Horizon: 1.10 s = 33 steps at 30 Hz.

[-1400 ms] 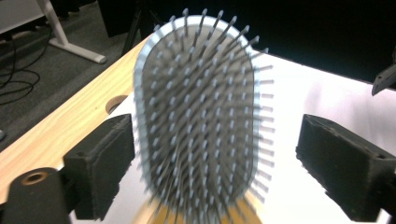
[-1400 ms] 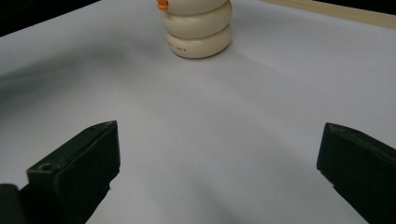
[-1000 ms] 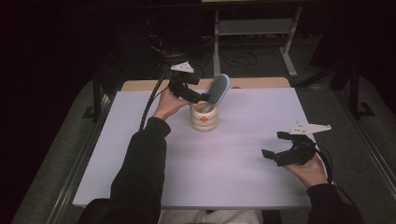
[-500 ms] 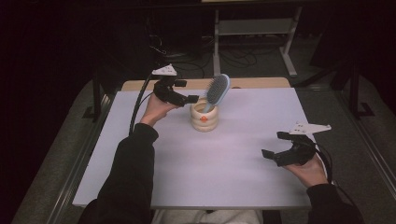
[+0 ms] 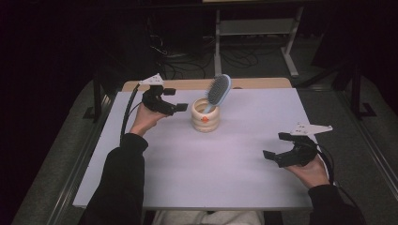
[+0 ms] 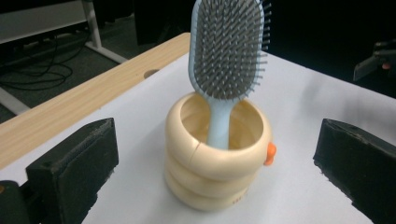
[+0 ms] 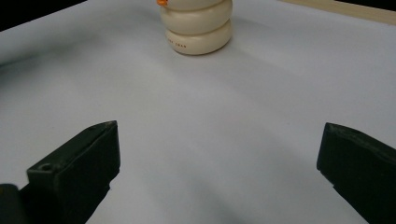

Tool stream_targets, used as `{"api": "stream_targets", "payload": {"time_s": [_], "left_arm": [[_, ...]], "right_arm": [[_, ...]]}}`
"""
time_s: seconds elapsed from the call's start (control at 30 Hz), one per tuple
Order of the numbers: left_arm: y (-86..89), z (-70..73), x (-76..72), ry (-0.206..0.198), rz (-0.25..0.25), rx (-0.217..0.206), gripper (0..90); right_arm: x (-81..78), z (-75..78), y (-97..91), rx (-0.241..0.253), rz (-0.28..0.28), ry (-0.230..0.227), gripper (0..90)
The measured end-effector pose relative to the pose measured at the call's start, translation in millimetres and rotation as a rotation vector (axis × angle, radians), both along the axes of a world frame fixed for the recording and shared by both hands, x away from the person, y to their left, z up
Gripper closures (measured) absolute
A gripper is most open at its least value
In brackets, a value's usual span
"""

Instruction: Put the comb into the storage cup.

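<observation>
Both grippers stand open and empty: left gripper (image 5: 174, 101) just beside the cream holder (image 5: 205, 115); right gripper (image 5: 277, 146) well apart from it; hairbrush (image 5: 217, 92) already stands handle-down inside the holder, leaning; placement appears complete, nothing evidently left.

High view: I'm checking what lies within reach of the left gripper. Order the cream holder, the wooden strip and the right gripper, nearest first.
From the left gripper:
1. Cream holder, just beside its jaws.
2. Wooden strip, along the table's far edge.
3. Right gripper, near right.
</observation>
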<state>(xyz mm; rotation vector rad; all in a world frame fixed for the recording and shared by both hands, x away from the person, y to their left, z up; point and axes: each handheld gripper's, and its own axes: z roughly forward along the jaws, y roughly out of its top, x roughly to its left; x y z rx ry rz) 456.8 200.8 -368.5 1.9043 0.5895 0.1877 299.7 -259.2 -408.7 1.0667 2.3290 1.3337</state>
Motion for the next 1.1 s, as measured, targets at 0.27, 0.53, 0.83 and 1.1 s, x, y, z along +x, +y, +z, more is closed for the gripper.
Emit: {"api": "stream_targets", "payload": {"time_s": [0.27,0.53,0.83,1.1], "left_arm": [[12.9,-1.0,-9.9,-0.010,0.008,-0.001,0.0],[25.3,-3.3,-22.4,-0.022,0.017,-0.004,0.0],[44.6,-2.2,-34.4,-0.020,0.045,-0.040,0.0],[61.7,-3.8,-44.3,-0.021,0.072,-0.045,0.0]], "right_arm": [[-0.2,0.3,-0.2,0.002,0.000,-0.004,0.0],[-0.4,0.1,0.2,-0.002,-0.002,0.000,0.0],[-0.6,0.0,0.1,-0.002,-0.002,0.000,0.0],[-0.7,0.0,-0.3,-0.003,-0.003,0.000,0.0]]}}
